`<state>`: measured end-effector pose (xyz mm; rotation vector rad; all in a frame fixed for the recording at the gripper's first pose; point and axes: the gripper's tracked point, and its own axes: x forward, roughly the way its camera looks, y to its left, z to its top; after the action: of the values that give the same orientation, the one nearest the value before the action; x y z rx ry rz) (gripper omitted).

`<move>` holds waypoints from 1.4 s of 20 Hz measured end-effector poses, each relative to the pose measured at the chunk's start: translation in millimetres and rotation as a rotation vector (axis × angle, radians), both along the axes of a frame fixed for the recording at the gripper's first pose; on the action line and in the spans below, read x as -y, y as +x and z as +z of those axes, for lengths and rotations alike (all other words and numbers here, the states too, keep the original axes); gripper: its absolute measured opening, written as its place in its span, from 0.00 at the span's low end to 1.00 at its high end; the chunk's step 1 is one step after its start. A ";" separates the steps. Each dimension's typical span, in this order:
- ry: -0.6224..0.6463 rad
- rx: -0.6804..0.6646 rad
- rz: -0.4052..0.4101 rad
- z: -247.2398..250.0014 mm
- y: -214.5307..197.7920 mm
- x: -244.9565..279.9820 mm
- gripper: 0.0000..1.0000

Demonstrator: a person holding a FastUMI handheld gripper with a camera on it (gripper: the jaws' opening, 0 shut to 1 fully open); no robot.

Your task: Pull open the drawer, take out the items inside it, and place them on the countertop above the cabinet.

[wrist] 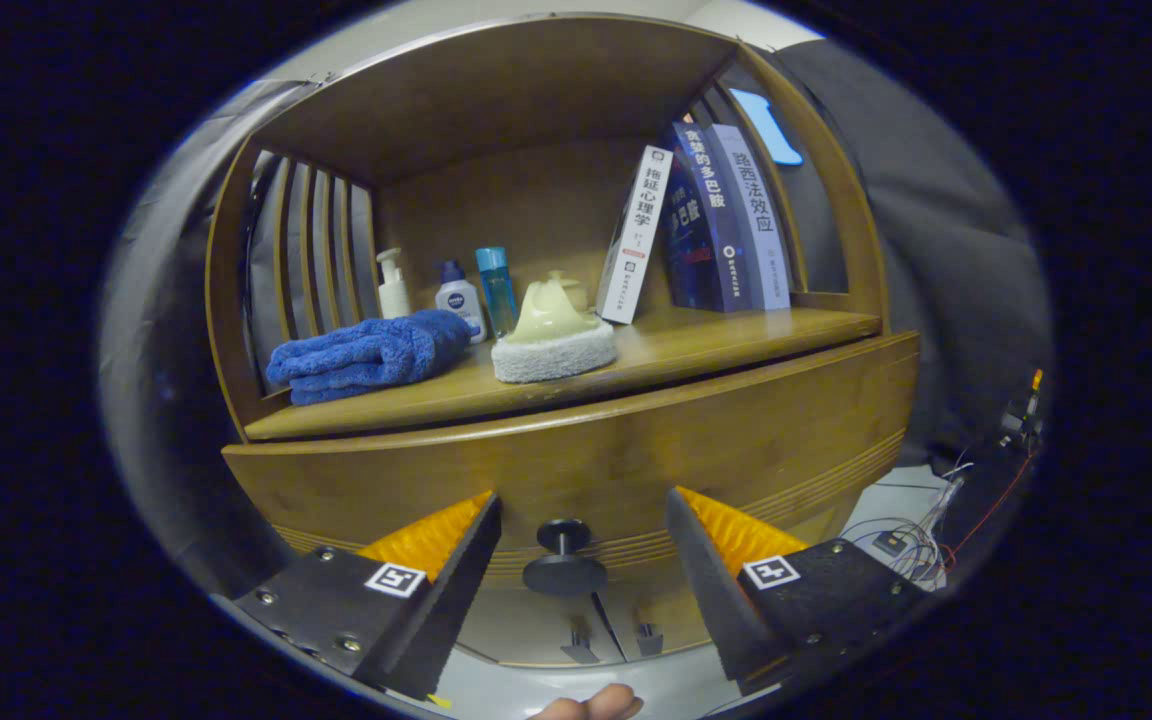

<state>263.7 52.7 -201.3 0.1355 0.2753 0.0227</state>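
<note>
Wooden countertop [696, 345] above closed drawer [636, 450]. On it, left to right: folded blue towel [368, 355], white pump bottle [394, 287], small white bottle [459, 300], clear blue bottle [497, 290], cream scrubber on fluffy white pad [553, 345], leaning white book [636, 235], two upright blue books [726, 220].

Recording booth: cloth wall [946, 250], loose cables [911, 540]

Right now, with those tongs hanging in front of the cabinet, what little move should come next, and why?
Probably ease the tongs forward and close them on the knob. The drawer looks shut, its front flush under the shelf, and the knob sits between the open fingers, untouched by either. Gripping it comes before any pull.
</note>
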 end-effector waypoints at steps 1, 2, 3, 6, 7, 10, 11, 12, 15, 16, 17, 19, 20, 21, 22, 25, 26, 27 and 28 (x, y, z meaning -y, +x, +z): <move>-0.004 -0.006 0.005 -1.2 4.2 -0.6 0.99; -0.006 -0.009 0.009 -0.4 8.0 -0.6 0.99; -0.009 -0.012 0.011 -0.6 11.3 -1.3 0.99; -0.001 -0.012 0.020 -0.4 15.7 -1.4 0.99; 0.003 -0.016 0.025 -1.3 16.9 -2.7 0.99; 0.026 -0.010 0.029 -3.0 16.2 -2.7 0.99; 0.031 -0.006 0.025 -1.9 16.2 -2.3 0.99; 0.036 -0.007 0.019 -2.9 15.3 -2.8 0.99; 0.043 -0.013 -0.006 -2.6 14.3 -2.2 0.99; 0.044 -0.009 -0.010 -0.1 12.9 -4.3 0.99; 0.046 0.000 -0.008 6.3 12.7 -5.5 0.99; 0.053 0.025 -0.021 20.8 10.1 -4.3 0.99; 0.056 0.037 -0.026 28.8 7.4 -4.2 0.99; 0.053 0.049 -0.033 37.9 2.6 -3.2 0.99; 0.048 0.063 -0.035 48.1 -1.6 -2.9 0.99; 0.031 0.090 -0.039 79.2 -19.9 1.4 0.99; 0.023 0.098 -0.039 90.5 -27.3 3.0 0.99; 0.013 0.113 -0.037 104.0 -33.4 5.3 0.99; 0.001 0.129 -0.033 119.3 -39.0 7.8 0.99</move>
<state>224.7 44.9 -82.1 0.1389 0.1440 -0.0017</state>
